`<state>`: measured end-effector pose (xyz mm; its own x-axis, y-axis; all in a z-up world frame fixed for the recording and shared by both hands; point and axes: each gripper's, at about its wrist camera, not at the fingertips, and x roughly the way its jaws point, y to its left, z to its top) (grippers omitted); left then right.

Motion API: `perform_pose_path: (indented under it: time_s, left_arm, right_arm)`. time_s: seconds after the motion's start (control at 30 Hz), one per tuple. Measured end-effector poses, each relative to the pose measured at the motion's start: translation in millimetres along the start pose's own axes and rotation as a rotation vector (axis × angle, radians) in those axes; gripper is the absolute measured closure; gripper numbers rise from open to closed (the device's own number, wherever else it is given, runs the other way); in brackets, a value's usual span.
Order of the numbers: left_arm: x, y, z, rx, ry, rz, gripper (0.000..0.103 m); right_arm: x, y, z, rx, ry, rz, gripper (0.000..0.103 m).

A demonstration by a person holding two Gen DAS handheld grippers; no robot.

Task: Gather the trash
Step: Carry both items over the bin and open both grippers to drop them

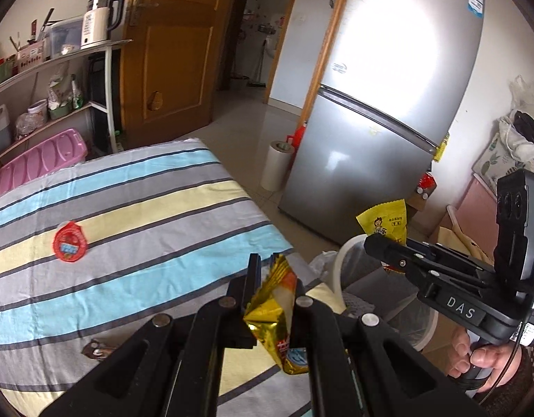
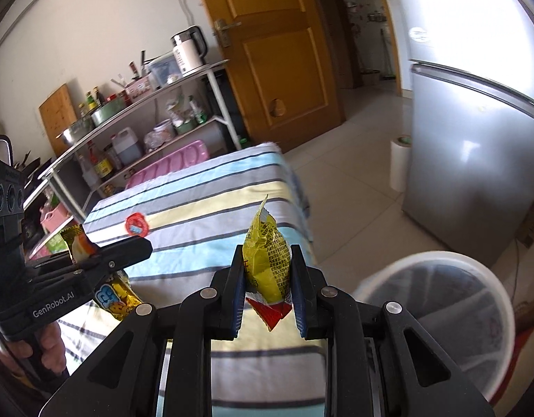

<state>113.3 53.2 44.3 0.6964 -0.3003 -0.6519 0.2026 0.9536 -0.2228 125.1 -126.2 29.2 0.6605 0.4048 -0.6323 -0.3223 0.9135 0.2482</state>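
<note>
My left gripper (image 1: 275,278) is shut on a crumpled gold snack wrapper (image 1: 272,316), held above the striped cloth surface (image 1: 145,208). To its right, my right gripper (image 1: 373,243) pinches a yellow snack packet (image 1: 385,220) over the white-rimmed trash bin (image 1: 339,264). In the right wrist view, the right gripper (image 2: 267,253) is shut on the yellow packet (image 2: 267,264), and the bin (image 2: 503,299) stands low to the right. The left gripper (image 2: 143,243) shows at the left with the gold wrapper (image 2: 80,243). A red round lid (image 1: 69,241) (image 2: 137,224) and a small brown wrapper (image 1: 95,349) lie on the cloth.
A silver fridge (image 1: 388,121) stands behind the bin, with a white paper roll (image 1: 277,165) on the tiled floor beside it. A shelf rack (image 2: 145,104) with bottles and a kettle, a pink box (image 1: 41,160) and a wooden door (image 1: 176,52) lie beyond the cloth surface.
</note>
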Motion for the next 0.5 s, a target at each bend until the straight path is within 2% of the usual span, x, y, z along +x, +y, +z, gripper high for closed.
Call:
perform_pose_path:
  time_s: [0.23,0.5]
  left_arm:
    - [34.5,-74.2,-1.9,0.091,0.051,-0.107,0.098]
    - [75.3,-142.4,-11.9,0.157,0.131,-0.182,0.098]
  right_arm:
    - [-38.2,-59.9,-12.1,0.072,-0.019,-0.108,0.079]
    - [-56.2,-125.1,-36.9,0.158,0.027,-0.195,0.079]
